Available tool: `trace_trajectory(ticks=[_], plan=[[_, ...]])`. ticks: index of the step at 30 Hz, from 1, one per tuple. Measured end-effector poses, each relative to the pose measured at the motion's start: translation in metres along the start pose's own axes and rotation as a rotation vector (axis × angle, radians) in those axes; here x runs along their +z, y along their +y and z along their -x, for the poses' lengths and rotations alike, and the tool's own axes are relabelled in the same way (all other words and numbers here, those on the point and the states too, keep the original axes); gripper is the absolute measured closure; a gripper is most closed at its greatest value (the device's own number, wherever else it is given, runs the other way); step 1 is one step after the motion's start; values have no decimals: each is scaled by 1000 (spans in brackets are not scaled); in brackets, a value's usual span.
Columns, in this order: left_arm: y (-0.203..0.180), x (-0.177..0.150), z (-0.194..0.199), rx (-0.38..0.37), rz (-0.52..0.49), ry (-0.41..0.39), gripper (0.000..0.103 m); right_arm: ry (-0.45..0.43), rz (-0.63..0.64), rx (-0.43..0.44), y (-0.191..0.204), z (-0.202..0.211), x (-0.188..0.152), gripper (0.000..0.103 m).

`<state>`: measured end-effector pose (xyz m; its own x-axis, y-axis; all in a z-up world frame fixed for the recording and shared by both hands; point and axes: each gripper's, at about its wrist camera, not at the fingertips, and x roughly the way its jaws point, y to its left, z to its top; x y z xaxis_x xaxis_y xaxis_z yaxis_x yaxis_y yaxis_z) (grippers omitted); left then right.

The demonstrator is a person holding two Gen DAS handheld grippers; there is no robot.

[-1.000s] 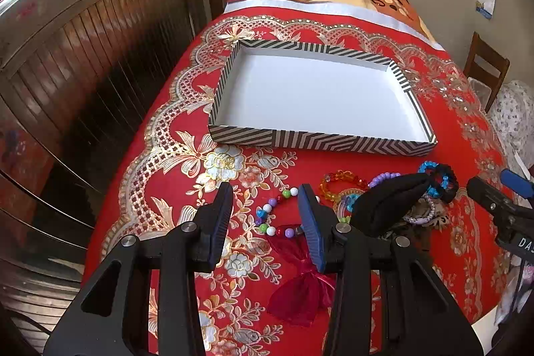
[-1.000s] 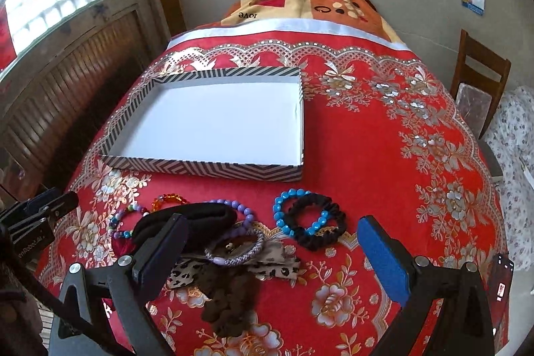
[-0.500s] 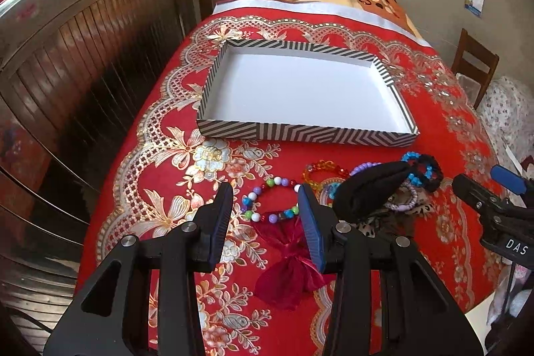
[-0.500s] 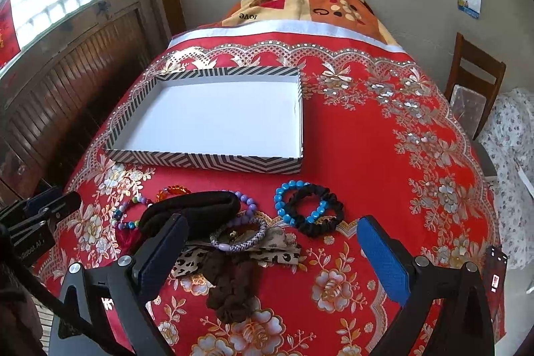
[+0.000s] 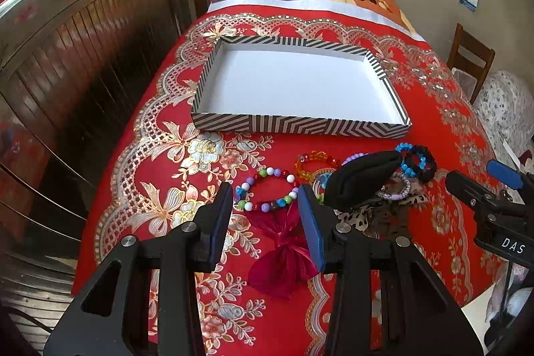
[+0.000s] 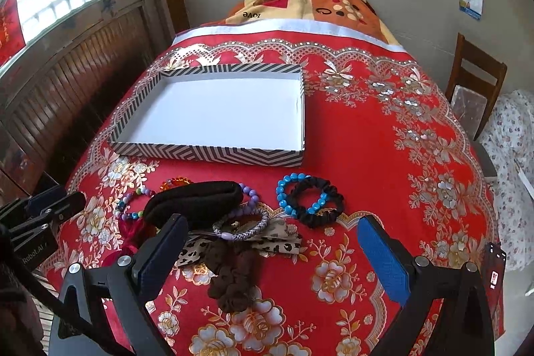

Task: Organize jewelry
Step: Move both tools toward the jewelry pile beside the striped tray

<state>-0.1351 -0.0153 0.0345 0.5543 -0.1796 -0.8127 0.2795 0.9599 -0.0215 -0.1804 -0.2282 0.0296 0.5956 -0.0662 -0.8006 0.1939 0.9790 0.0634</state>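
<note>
A striped box with a white inside (image 5: pixel 300 124) (image 6: pixel 213 154) lies open on the red cloth. In front of it lies a heap of jewelry and hair ties: a multicolour bead bracelet (image 5: pixel 267 189), an orange bracelet (image 5: pixel 315 162), a black pouch (image 5: pixel 362 179) (image 6: pixel 197 202), a blue bead bracelet with a black scrunchie (image 6: pixel 310 199), a purple braided band (image 6: pixel 240 224), a leopard bow (image 6: pixel 280 239), a brown scrunchie (image 6: pixel 233 276) and a red bow (image 5: pixel 283 259). My left gripper (image 5: pixel 265 219) is open, above the red bow and just short of the multicolour bracelet. My right gripper (image 6: pixel 270 252) is open wide over the brown scrunchie.
The red flowered cloth (image 6: pixel 383 129) covers a long table with a patterned blanket (image 6: pixel 300 2) at the far end. A wooden panelled wall (image 5: pixel 83 55) runs along the left. A wooden chair (image 6: pixel 474 82) stands at the right.
Both grippers have drawn back and risen a little, so the box and the jewelry heap sit farther up in both views. Both stay open. Nothing on the cloth has moved.
</note>
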Motion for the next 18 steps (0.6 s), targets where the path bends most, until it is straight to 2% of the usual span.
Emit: trace_trajectory(ticks=[18], plan=[[-2,-1,-2,6,-4,13,63,8,-12,55,1,-3,2,2]])
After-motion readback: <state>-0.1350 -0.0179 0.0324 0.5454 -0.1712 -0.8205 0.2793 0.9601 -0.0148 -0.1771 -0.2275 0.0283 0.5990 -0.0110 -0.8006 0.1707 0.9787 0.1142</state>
